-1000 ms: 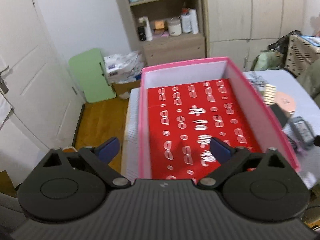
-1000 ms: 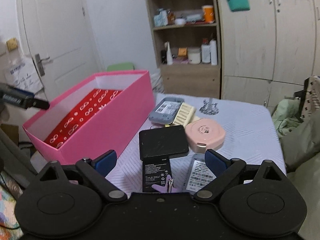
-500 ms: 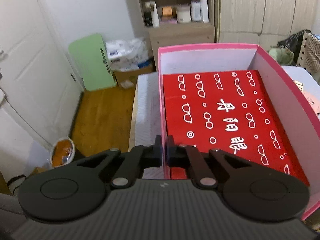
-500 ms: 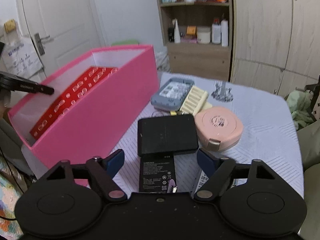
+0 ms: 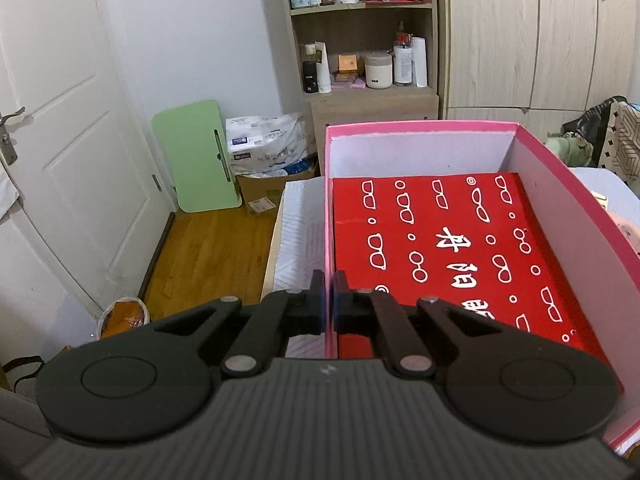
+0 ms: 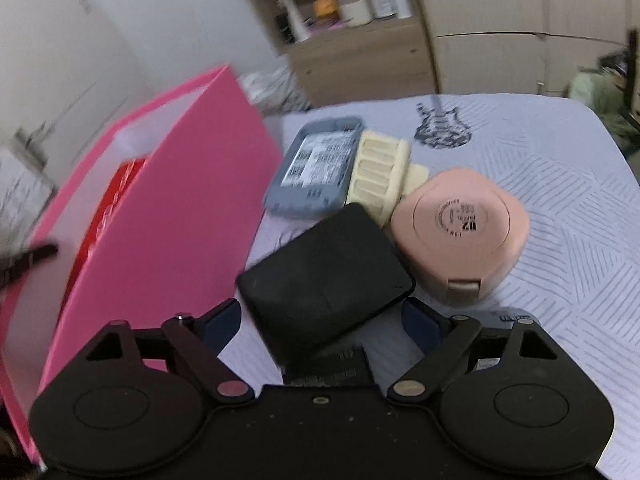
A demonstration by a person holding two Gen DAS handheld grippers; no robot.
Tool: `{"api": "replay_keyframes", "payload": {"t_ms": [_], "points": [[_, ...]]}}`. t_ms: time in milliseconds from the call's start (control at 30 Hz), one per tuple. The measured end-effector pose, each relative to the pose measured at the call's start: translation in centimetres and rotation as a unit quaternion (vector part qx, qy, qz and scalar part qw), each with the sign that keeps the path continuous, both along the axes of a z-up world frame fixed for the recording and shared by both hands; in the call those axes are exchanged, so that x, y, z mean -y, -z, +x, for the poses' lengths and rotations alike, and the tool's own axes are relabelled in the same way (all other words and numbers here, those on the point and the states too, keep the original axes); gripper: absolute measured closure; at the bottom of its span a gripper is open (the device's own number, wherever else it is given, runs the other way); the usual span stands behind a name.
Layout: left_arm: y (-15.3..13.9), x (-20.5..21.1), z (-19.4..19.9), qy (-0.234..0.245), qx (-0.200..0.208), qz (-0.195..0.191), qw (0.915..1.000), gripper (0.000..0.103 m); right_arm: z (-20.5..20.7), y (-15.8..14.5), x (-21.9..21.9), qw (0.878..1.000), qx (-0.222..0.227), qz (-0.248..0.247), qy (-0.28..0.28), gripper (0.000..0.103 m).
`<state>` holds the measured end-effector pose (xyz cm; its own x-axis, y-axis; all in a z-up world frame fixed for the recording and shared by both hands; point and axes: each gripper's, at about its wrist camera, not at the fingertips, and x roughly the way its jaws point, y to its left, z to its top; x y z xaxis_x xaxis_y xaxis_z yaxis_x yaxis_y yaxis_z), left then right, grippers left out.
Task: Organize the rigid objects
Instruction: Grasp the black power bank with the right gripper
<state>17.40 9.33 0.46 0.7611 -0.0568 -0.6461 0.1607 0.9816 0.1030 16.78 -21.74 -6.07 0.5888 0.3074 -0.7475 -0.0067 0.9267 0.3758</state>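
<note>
Left hand-held gripper (image 5: 328,300): clamped on the left wall of the pink box (image 5: 329,216) — the box is set on the desk (image 6: 560,184).
Right hand-held gripper (image 6: 322,322): held spread — the black case (image 6: 324,284) is flanked by its fingers.

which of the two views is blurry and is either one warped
Right wrist view: motion-blurred, the pink box and back shelves smeared, the black case soft. Left wrist view: sharp, print on the red sheet crisp. Both: fisheye bending, the door frame bowed in the left wrist view.

White Chinese characters on red sheet (image 5: 448,248) in pink box (image 5: 420,126), round stamp on pink case (image 6: 460,232), possibly "B2"
</note>
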Motion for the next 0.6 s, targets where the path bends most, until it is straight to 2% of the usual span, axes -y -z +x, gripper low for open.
{"api": "replay_keyframes", "payload": {"t_ms": [100,200,267,333,433,467,567,600], "points": [[0.1,-0.2,0.0,0.001,-0.002,-0.005,1.0,0.1,0.3,0.2,-0.9,1.0,0.004,-0.007,0.007,0.009],[0.1,-0.2,0.0,0.003,0.0,-0.001,1.0,0.1,0.3,0.2,-2.8,0.998,0.017,-0.052,-0.004,0.009],[0.1,-0.3,0.1,0.004,-0.001,-0.005,1.0,0.1,0.5,0.3,-3.1,0.997,0.021,-0.077,0.008,0.007],[0.2,-0.5,0.1,0.006,-0.003,-0.018,0.9998,0.1,0.7,0.3,-2.6,0.997,0.025,-0.069,0.012,0.007],[0.2,-0.4,0.1,0.006,-0.002,-0.013,0.9999,0.1,0.6,0.3,-2.5,0.997,0.029,-0.068,0.016,0.008],[0.3,-0.4,0.2,0.006,-0.002,-0.013,0.9999,0.1,0.5,0.2,-2.6,0.997,0.034,-0.068,0.006,0.012],[0.3,-0.4,0.1,0.007,-0.003,-0.016,0.9998,0.1,0.1,0.0,-2.3,0.998,0.037,-0.043,-0.019,0.034],[0.3,-0.4,0.1,0.007,-0.002,-0.016,0.9998,0.1,-0.3,-0.4,-1.8,0.998,0.046,-0.028,-0.02,0.045]]}}
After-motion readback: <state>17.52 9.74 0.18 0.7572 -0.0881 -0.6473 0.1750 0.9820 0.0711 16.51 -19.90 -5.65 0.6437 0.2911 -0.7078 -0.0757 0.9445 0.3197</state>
